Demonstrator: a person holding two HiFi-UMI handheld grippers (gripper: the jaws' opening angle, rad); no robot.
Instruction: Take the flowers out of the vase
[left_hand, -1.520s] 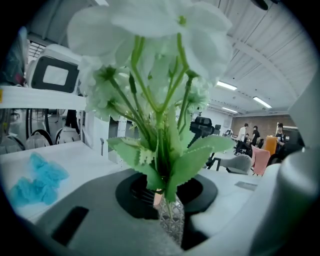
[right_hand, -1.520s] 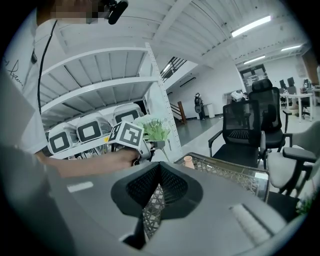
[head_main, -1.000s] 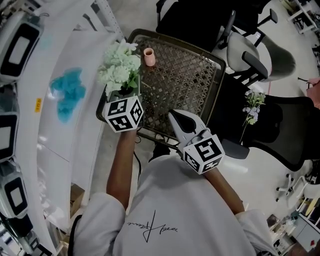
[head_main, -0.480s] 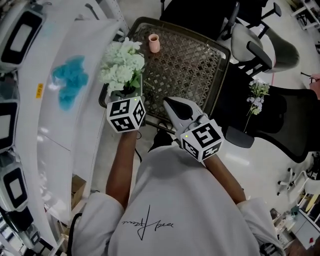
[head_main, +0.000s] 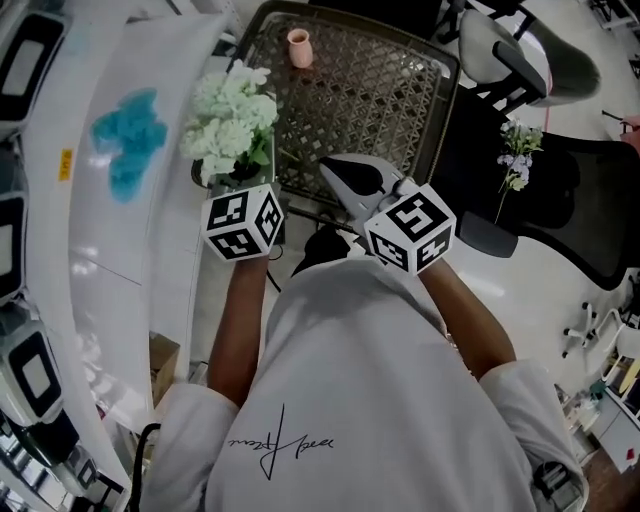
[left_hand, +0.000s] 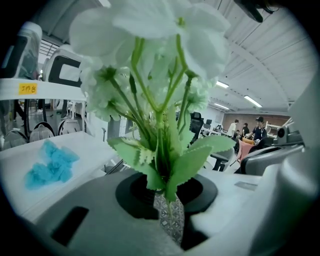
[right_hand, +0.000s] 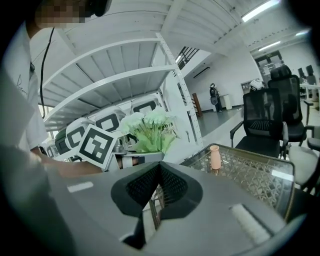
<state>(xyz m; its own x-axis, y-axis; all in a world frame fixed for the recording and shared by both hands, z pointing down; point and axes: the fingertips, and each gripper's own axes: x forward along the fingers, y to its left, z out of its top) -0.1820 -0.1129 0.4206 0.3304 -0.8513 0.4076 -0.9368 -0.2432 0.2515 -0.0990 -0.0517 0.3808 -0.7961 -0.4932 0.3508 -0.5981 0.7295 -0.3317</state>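
Observation:
A bunch of white flowers with green leaves (head_main: 230, 120) stands up from my left gripper (head_main: 245, 182), which is shut on the stems (left_hand: 161, 162). The bunch hangs over the left edge of the lattice table (head_main: 370, 100). The small pink vase (head_main: 298, 47) stands upright and empty at the table's far side, well apart from the flowers. In the right gripper view the vase (right_hand: 215, 156) is to the right, with the flowers (right_hand: 150, 127) to its left. My right gripper (head_main: 352, 180) hovers over the table's near edge, its jaws shut with nothing between them (right_hand: 159, 172).
A white shelf surface with a crumpled blue cloth (head_main: 125, 140) runs along the left. Black and grey office chairs stand right of the table, and a pale flower sprig (head_main: 515, 160) lies on one black seat. Several people stand far off (left_hand: 257, 130).
Both grippers have drawn back toward the person. The flowers in the left gripper are now farther from the vase.

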